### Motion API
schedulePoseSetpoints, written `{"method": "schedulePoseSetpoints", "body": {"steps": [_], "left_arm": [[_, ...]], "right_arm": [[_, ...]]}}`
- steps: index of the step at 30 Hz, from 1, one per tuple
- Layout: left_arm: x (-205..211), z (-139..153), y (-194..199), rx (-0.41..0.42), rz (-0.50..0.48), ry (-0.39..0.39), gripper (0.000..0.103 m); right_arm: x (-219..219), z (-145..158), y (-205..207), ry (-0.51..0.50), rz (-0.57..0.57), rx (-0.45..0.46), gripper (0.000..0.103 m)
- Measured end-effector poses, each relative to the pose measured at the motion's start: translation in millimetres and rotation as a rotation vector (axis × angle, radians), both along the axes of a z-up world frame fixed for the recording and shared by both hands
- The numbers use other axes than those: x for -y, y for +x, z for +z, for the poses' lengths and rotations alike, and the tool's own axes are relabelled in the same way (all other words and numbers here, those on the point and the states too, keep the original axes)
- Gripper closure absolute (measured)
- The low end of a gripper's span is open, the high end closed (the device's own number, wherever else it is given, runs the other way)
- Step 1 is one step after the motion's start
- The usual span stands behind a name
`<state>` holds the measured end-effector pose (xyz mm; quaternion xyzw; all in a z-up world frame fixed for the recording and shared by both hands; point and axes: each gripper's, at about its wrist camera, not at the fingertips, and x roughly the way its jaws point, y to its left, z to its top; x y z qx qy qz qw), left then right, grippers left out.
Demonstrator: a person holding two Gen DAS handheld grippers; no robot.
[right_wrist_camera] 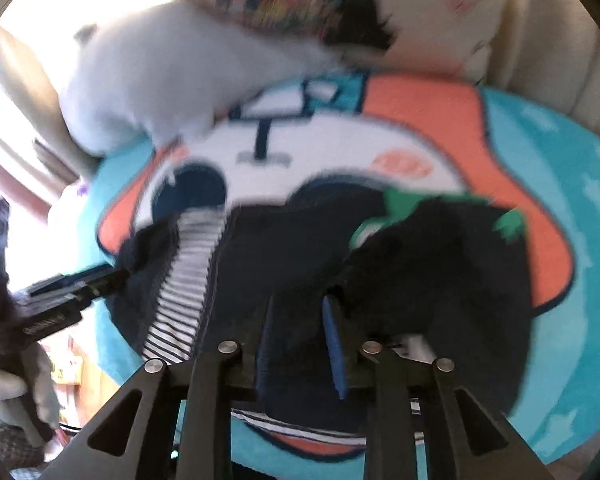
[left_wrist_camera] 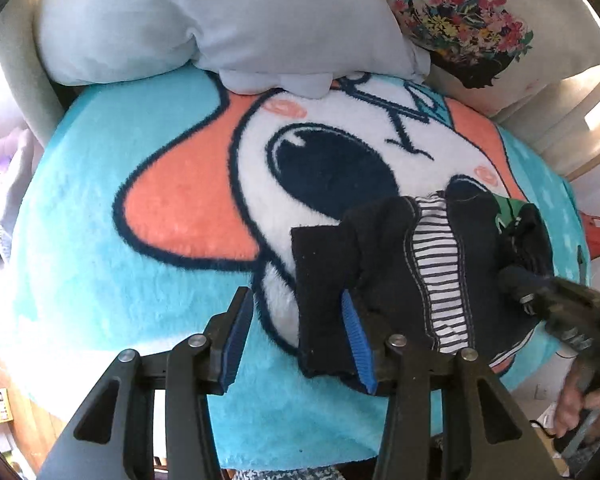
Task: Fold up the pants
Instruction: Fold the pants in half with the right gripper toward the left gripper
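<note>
The pants (left_wrist_camera: 400,276) lie bunched on a blanket (left_wrist_camera: 100,280) spread over a bed, toward its near right part as the left wrist view has it, with two pillows (left_wrist_camera: 204,28) well beyond them at the head. They are dark, with a striped panel (left_wrist_camera: 440,276) running down the middle and a bit of green print at the far edge.

The left claw (left_wrist_camera: 296,340) stands apart: its left pad hangs over bare blanket, while its right pad (left_wrist_camera: 358,344) sits at the near left hem of the pants, the cloth lying against it but not pinched. The right claw (right_wrist_camera: 296,344) is at the near edge on the other side of the stripes. Dark cloth shows between its pads, yet that view is badly smeared, so I cannot tell whether they press on it or merely straddle it.

As for progress, little looks done. The pants are humped and wrinkled, the legs not laid straight, and no clean fold line or squared edge shows anywhere. What seems left is nearly the whole job: get both near edges firmly gripped, pull the cloth flat, lay one leg over the other, then fold along the length.
</note>
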<state>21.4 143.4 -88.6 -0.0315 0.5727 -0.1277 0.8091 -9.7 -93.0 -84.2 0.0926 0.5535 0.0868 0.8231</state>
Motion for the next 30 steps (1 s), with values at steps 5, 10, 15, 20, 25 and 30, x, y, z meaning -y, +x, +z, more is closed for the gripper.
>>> {"method": "schedulePoseSetpoints", "body": {"steps": [5, 10, 15, 20, 25, 30], "left_arm": [[-6.5, 10.8, -7.1, 0.03, 0.003, 0.047, 0.058], [-19.7, 18.8, -13.2, 0.046, 0.031, 0.08, 0.058], [-37.1, 16.8, -18.0, 0.03, 0.074, 0.076, 0.058], [-53.3, 13.4, -24.4, 0.018, 0.119, 0.068, 0.058], [-65.5, 9.2, -31.3, -0.003, 0.156, 0.06, 0.058], [-72.0, 6.0, -37.0, -0.012, 0.18, 0.053, 0.058]], "right_arm": [[-15.4, -11.9, 6.2, -0.039, 0.023, -0.028, 0.073], [-19.6, 13.8, 10.3, -0.006, 0.013, 0.011, 0.073], [-42.7, 29.9, 21.6, 0.028, 0.058, 0.022, 0.073], [-80.8, 33.0, 33.6, 0.088, 0.136, -0.004, 0.063], [-112.7, 29.7, 47.1, 0.126, 0.177, -0.052, 0.05], [-130.6, 18.3, 60.8, 0.1, 0.155, -0.109, 0.043]]}}
